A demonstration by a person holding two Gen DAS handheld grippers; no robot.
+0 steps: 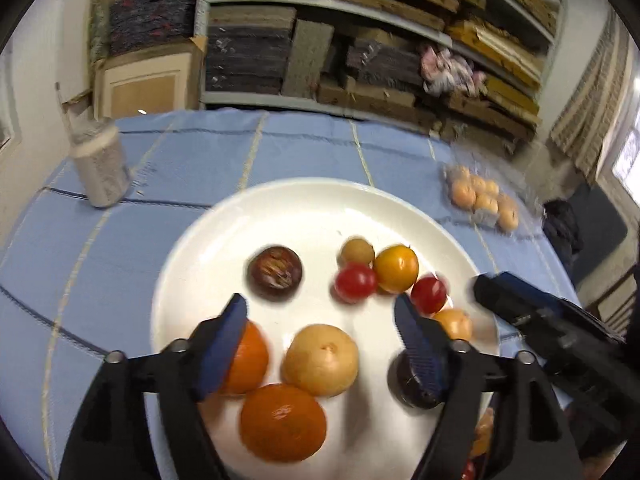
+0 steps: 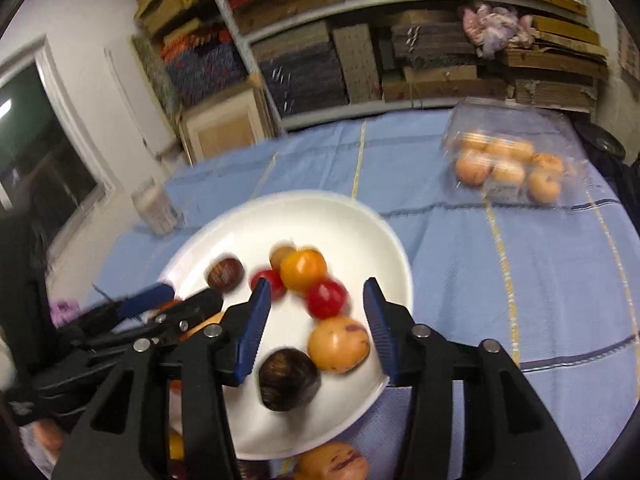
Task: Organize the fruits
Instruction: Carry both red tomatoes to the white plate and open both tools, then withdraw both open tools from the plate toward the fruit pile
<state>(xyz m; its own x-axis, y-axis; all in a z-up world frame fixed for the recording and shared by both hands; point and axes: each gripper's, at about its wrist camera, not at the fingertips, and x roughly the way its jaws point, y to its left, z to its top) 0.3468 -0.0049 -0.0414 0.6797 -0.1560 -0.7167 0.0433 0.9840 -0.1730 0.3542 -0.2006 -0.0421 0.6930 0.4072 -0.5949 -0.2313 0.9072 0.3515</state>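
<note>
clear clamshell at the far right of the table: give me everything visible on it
The clamshell is a clear, thin plastic box, motion-blurred in both views. It sits on the blue cloth near the table's far right edge, apart from the white plate. Its lid looks tilted up at the back, though blur leaves that uncertain. Inside lie about six small pale-orange round fruits, packed touching one another. Neither gripper touches it; only the cloth beneath does.

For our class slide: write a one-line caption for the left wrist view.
Open left gripper hovers over a white plate of mixed fruit on a blue cloth.
</note>
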